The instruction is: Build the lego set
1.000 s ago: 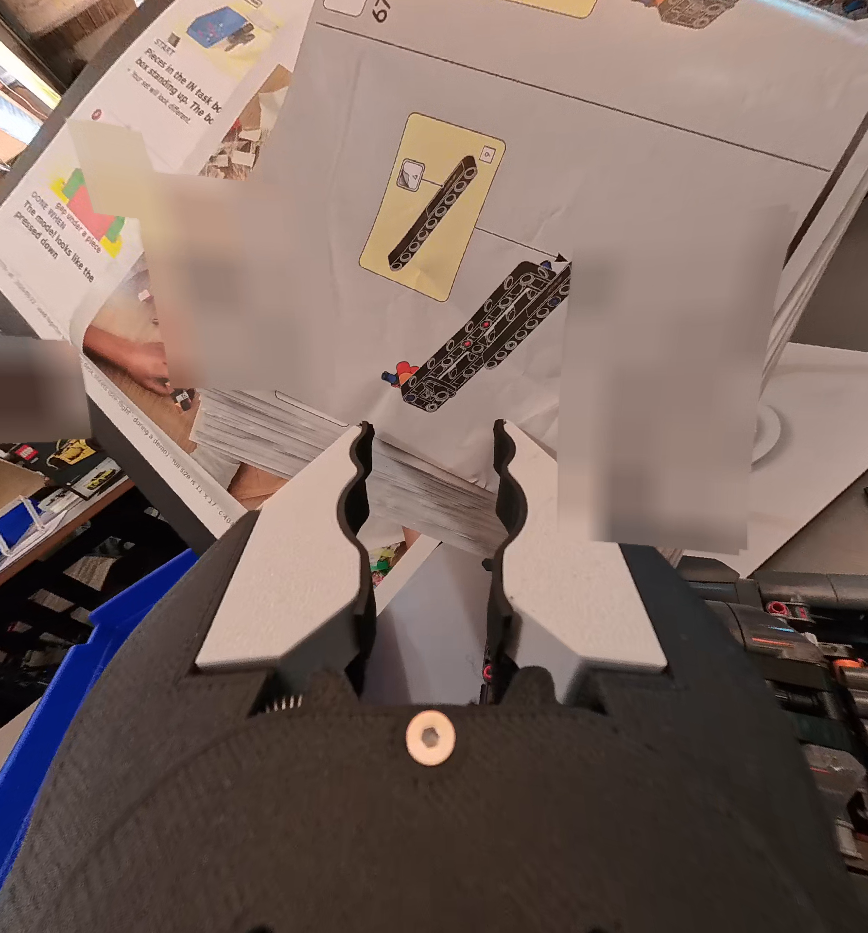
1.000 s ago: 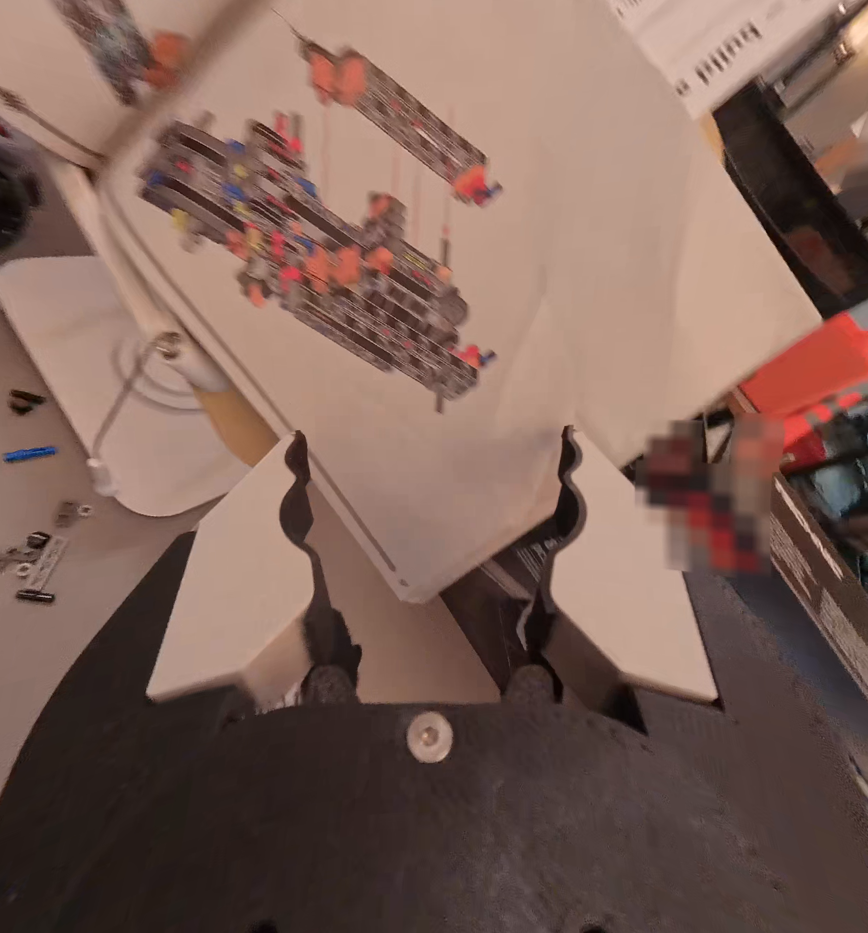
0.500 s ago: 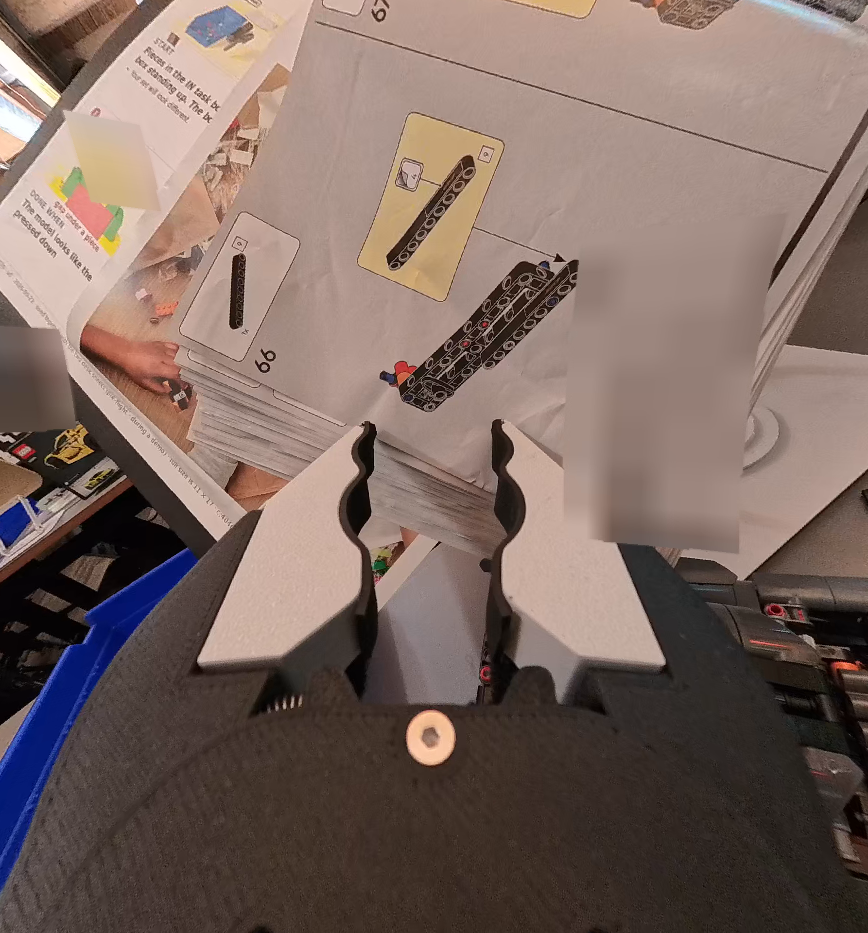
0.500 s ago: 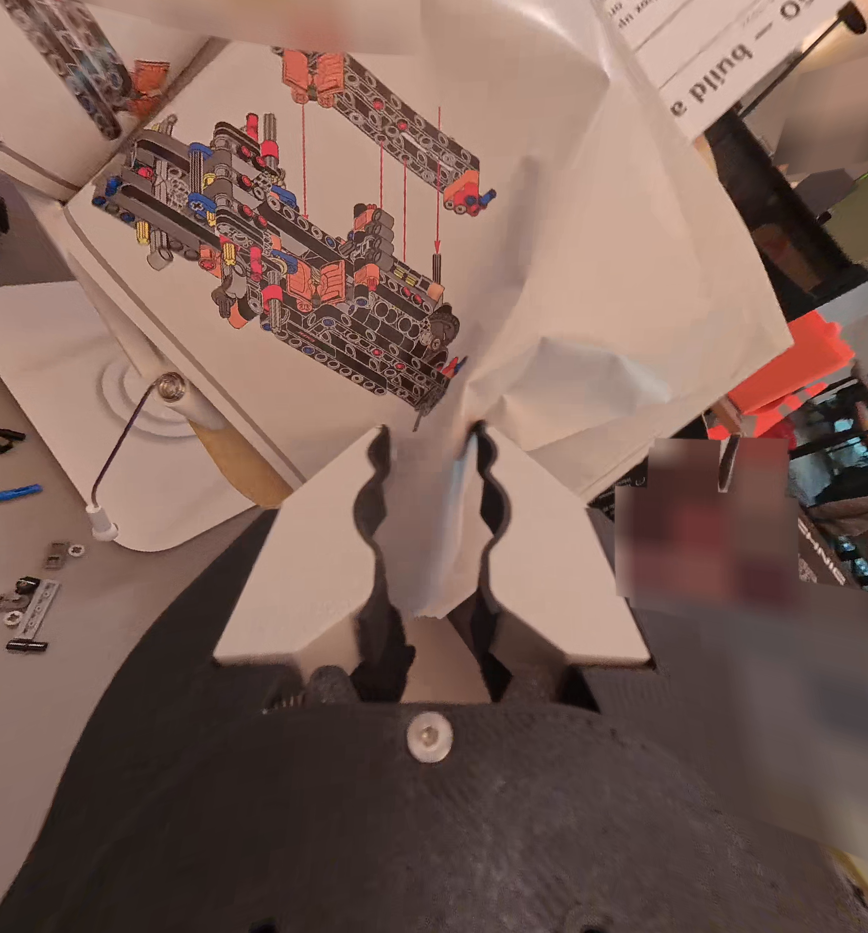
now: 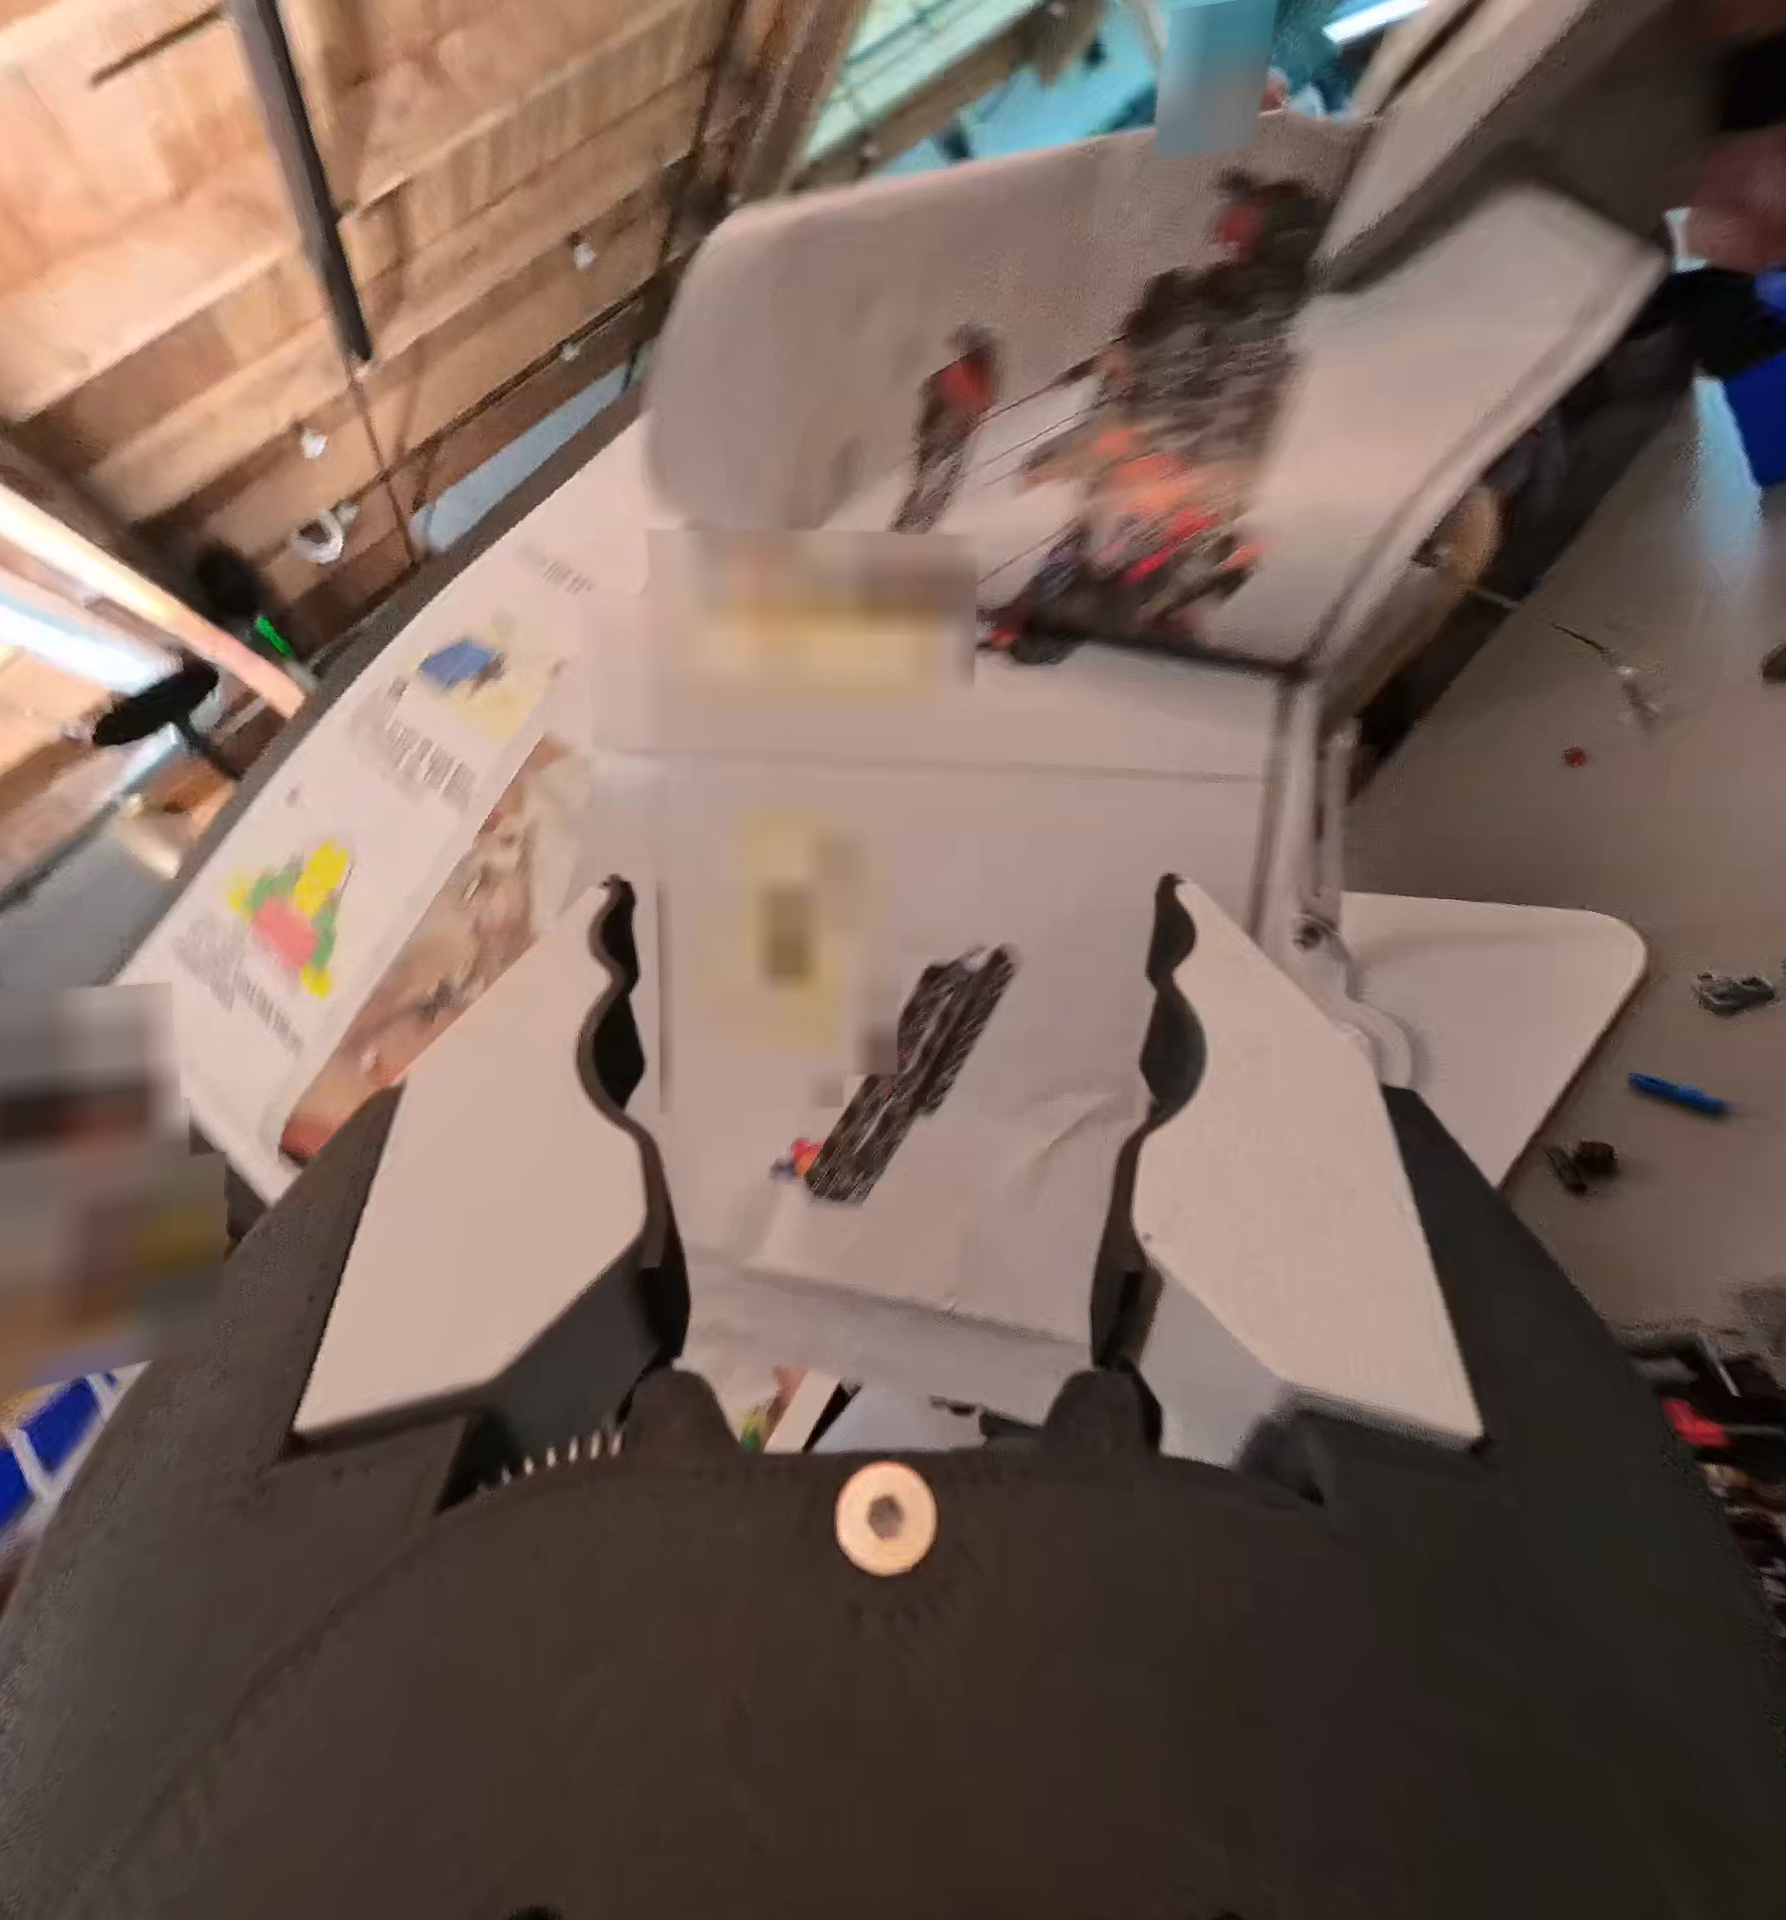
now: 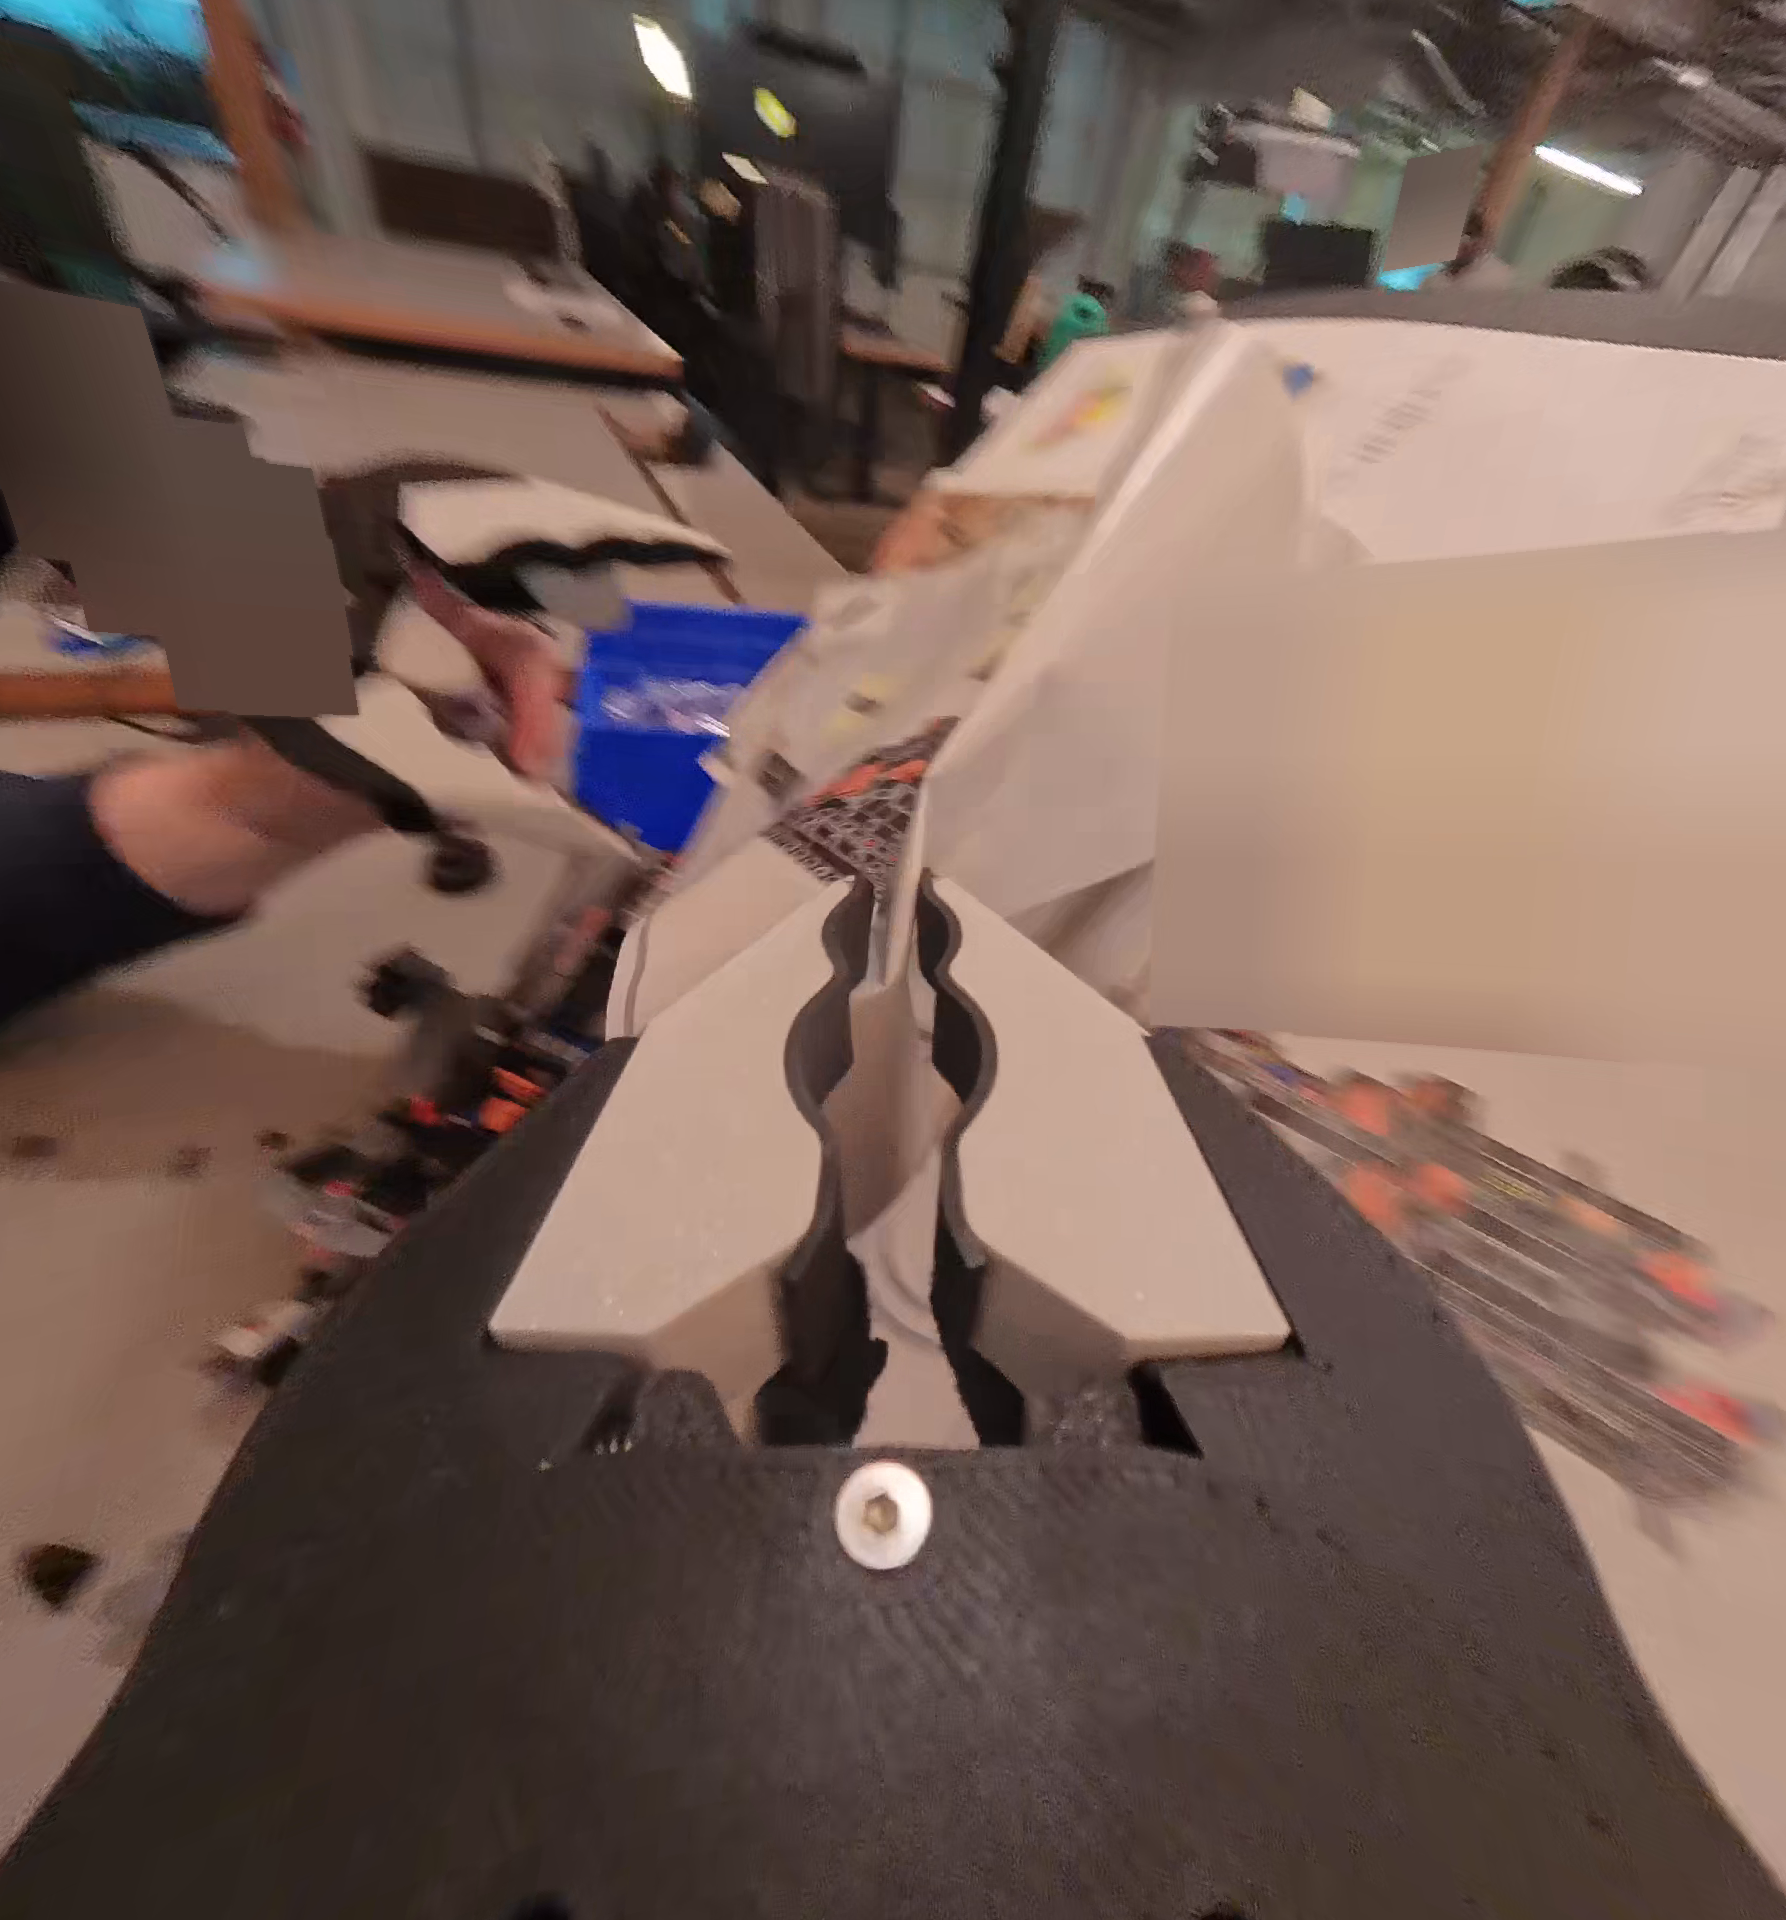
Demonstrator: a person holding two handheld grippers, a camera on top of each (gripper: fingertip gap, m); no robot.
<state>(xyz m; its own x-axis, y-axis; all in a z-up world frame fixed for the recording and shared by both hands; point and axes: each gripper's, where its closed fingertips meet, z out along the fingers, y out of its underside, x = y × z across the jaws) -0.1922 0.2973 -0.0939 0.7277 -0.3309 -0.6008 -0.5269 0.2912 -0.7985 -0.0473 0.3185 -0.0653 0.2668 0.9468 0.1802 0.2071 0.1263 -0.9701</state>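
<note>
The instruction booklet (image 5: 972,1164) stands open on a white stand in front of my left gripper (image 5: 894,904). That gripper is wide open, empty and held back from the pages. One page (image 5: 972,343) curls over at the top of the booklet. My right gripper (image 6: 894,894) is shut on the corner of that page (image 6: 884,1049) and holds it lifted. The booklet's printed drawing (image 6: 1491,1205) shows to its right. A blurred, partly built dark and orange lego model (image 6: 453,1101) lies on the table to the left. Both views are motion-blurred.
The stand's white base (image 5: 1491,997) sits on the grey table. Small loose pieces lie to its right, including a blue pin (image 5: 1678,1096) and black bits (image 5: 1580,1164). A blue bin (image 6: 660,717) stands behind. A person's hand with a dark sleeve (image 6: 214,821) is at the left. Both grippers' tips are roughly 25 cm from the blue pin (image 5: 1678,1096).
My left gripper has opened wide and drawn back from the booklet's page stack. My right gripper, shut on the page corner, has swung the page up and over.
</note>
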